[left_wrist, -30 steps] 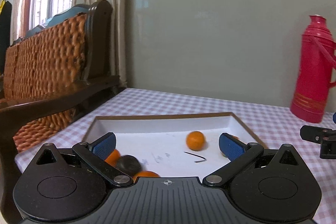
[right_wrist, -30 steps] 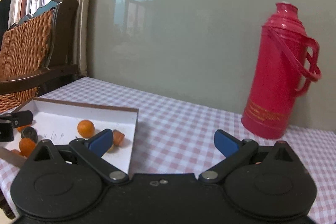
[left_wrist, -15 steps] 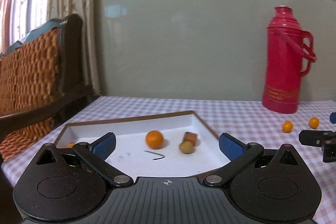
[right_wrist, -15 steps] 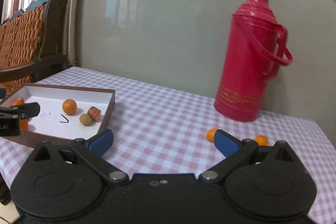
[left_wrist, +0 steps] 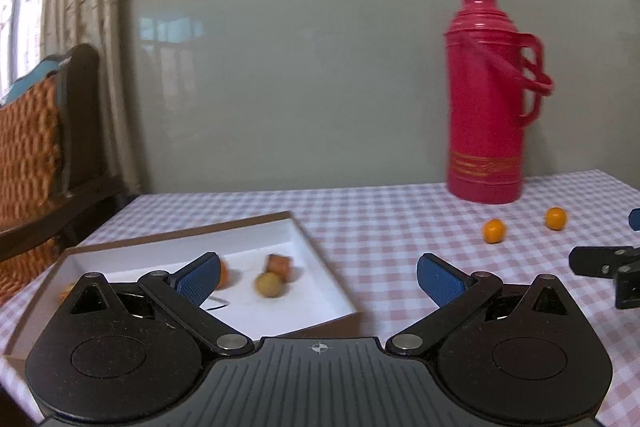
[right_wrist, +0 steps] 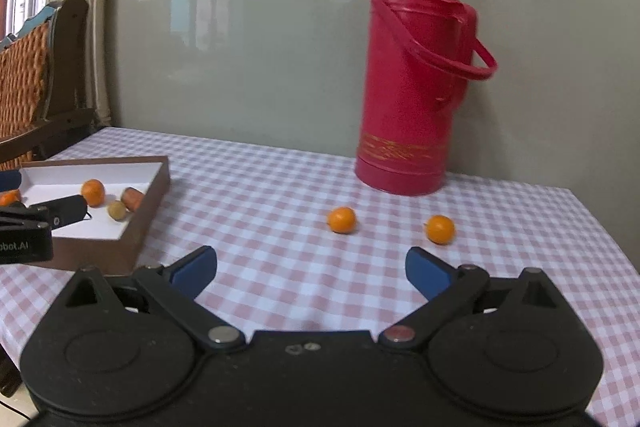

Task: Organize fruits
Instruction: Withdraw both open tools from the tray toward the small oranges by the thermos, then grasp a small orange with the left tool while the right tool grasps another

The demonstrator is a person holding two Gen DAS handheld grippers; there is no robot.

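A shallow brown box with a white floor (right_wrist: 154,187) (left_wrist: 320,267) lies at the table's left and holds several small fruits: an orange (right_wrist: 93,192), a yellowish fruit (right_wrist: 117,210) (left_wrist: 269,284) and a reddish piece (right_wrist: 132,197) (left_wrist: 279,262). Two small oranges (right_wrist: 341,220) (right_wrist: 440,229) (left_wrist: 494,230) (left_wrist: 555,218) lie loose on the checked cloth in front of the flask. My right gripper (right_wrist: 311,273) is open and empty, short of those two oranges. My left gripper (left_wrist: 319,279) is open and empty above the box's right edge.
A tall red thermos flask (right_wrist: 412,79) (left_wrist: 488,99) stands at the back by the grey wall. A dark wooden chair with woven orange back (left_wrist: 36,155) is left of the table. The pink-checked tablecloth (right_wrist: 280,195) runs to an edge at the right.
Both grippers have swung to the right, away from the box. The flask and the two loose oranges have come into view; both grippers stayed open.
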